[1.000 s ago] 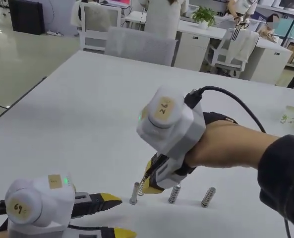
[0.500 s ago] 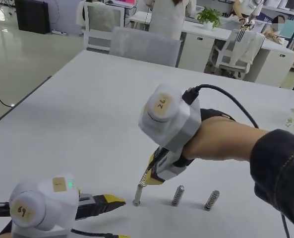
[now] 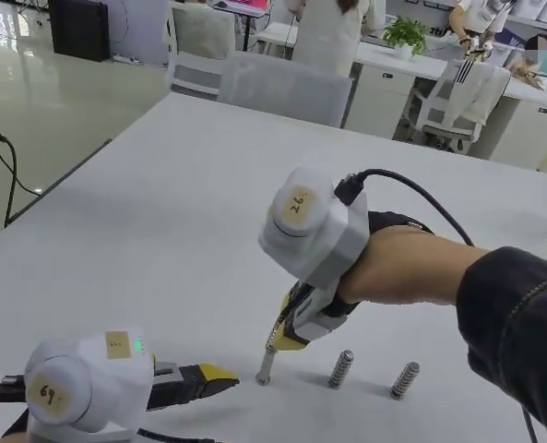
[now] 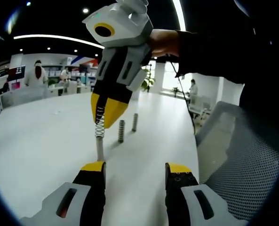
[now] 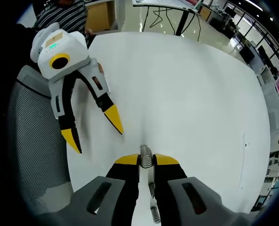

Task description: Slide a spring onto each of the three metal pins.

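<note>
- Right claw (image 3: 278,337) is lower centre of the head view, pointing down at the counter (image 3: 162,203). Its jaws are clamped on a spring (image 4: 99,121).
- The spring is pinched near its upper end, and the rest hangs out below the yellow tips.
- The spring is upright, directly over a pin (image 4: 100,148). Its lower end meets the pin's top and looks to be touching; I can't tell whether the pin tip is inside the coil.
- The pin stands upright on the counter, shaft bare below the spring. It is leftmost of a row of three, lower centre of the head view.
- Second pin (image 3: 340,368) is just right of it and third pin (image 3: 404,379) further right. Both are upright, each with a coil round it over nearly its full height.
- Left claw (image 4: 135,167) is bottom left of the head view, low over the counter. Its jaws are wide apart with nothing between them.
- The left claw's tips point toward the pin, near it but apart from it.
- In the left gripper view the pin sits just above the left-hand jaw tip, not between the jaws.
- In the right gripper view the spring is end-on between the closed tips at bottom centre. The left claw is at upper left with its jaws spread.
- A hand (image 3: 402,268) in a dark sleeve (image 3: 513,314) holds the right claw, coming in from the right edge of the head view.
- A chair (image 3: 287,88) stands at the counter's far edge, top centre of the head view.
</note>
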A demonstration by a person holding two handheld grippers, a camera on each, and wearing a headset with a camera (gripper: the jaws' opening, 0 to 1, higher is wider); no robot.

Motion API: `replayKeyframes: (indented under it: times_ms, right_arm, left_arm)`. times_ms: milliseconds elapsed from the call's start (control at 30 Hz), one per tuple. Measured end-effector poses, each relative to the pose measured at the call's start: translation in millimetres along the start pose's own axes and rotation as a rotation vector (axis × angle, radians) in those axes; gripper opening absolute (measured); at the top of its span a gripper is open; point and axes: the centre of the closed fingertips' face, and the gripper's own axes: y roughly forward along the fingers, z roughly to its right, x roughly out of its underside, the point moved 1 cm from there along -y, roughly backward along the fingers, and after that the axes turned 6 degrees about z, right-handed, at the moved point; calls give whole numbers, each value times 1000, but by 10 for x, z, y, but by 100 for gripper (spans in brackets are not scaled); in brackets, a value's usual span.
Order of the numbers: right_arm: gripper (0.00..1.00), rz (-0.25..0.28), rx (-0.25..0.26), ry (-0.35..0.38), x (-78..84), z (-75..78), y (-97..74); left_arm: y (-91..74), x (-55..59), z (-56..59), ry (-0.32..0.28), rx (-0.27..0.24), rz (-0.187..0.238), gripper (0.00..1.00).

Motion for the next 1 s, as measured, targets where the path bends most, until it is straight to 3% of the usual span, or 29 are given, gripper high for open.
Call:
replayKeyframes:
  times_ms: [367,1000]
  right_arm:
    - [8,-25,-10,-8,40,9,95]
    - [8,-33,-20,31,169,31,422]
  left_arm:
    - [-13,-9,-11,1,-9,1,43]
    - [-20,15,-28,-4,-18,-9,42]
